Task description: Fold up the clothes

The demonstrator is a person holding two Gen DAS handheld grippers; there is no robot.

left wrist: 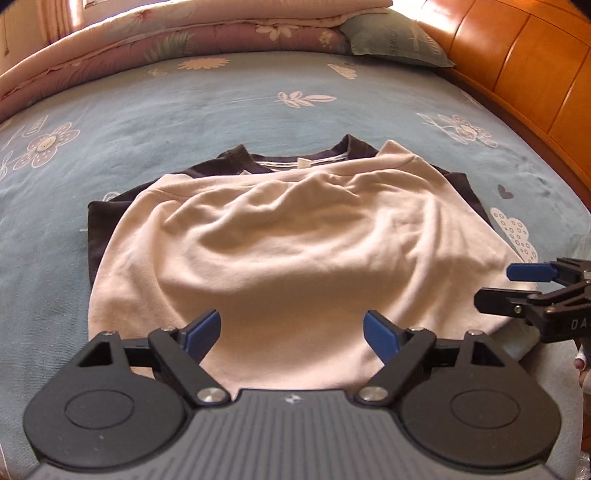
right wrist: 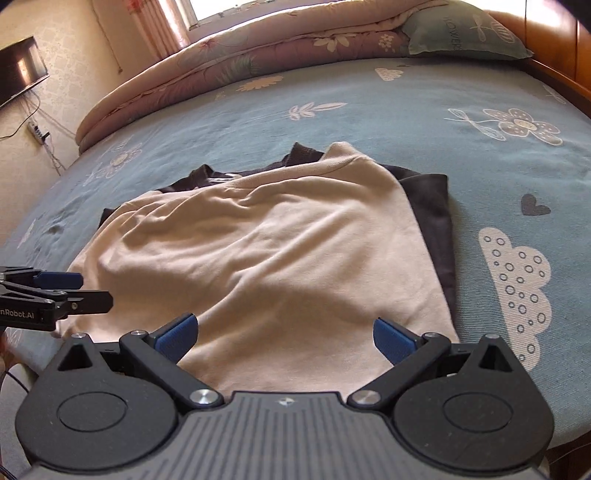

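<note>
A cream shirt [left wrist: 295, 243] lies spread on the bed, on top of a dark garment [left wrist: 236, 162] whose collar and sides stick out around it. Both show in the right wrist view too: cream shirt [right wrist: 266, 251], dark garment [right wrist: 432, 214]. My left gripper [left wrist: 291, 332] is open and empty, just above the shirt's near hem. My right gripper [right wrist: 284, 336] is open and empty, above the same hem further right. The right gripper shows at the right edge of the left view [left wrist: 517, 286], and the left gripper at the left edge of the right view [right wrist: 92, 288].
The bed has a blue flowered sheet [left wrist: 221, 103]. A folded quilt [left wrist: 184, 33] and a green pillow [left wrist: 391, 37] lie at the far side. A wooden headboard [left wrist: 528, 66] runs along the right. A TV [right wrist: 20, 70] and a power strip [right wrist: 37, 131] hang on the left wall.
</note>
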